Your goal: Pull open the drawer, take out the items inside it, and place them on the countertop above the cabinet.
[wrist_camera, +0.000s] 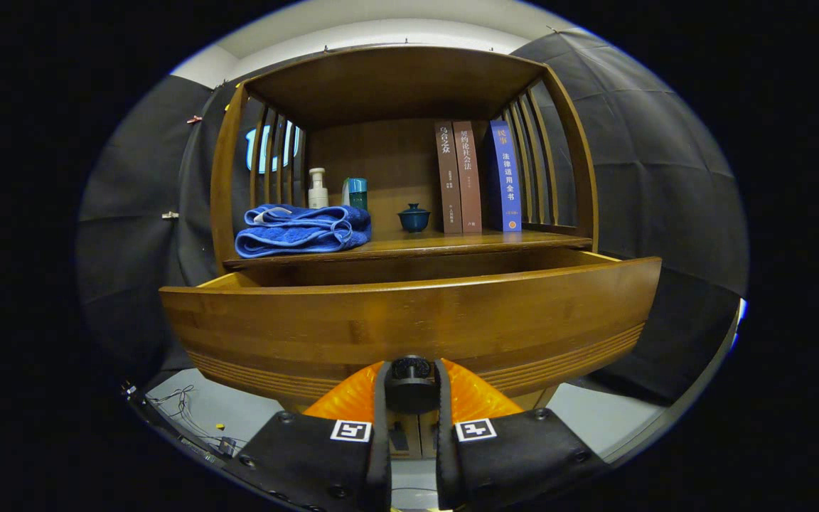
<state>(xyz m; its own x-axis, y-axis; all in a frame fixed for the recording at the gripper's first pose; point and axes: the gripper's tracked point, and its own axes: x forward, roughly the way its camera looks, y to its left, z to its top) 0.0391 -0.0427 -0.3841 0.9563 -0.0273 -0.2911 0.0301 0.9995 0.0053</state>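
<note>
The wooden drawer (409, 323) of the cabinet stands pulled out toward me, its front panel just beyond the fingers. My gripper (412, 387) is shut on the drawer's dark round knob (411, 370), which sits between the two fingers low on the panel. The drawer's inside is hidden behind its front panel. Above the drawer lies the cabinet's countertop (452, 244), a wooden shelf under a roofed frame.
On the countertop sit a folded blue towel (303, 229), a white pump bottle (318, 189), a teal-capped bottle (357, 192), a small dark lidded cup (414, 217) and three upright books (479, 178). Slatted wooden sides flank the shelf. Cables (182, 398) lie on the grey floor.
</note>
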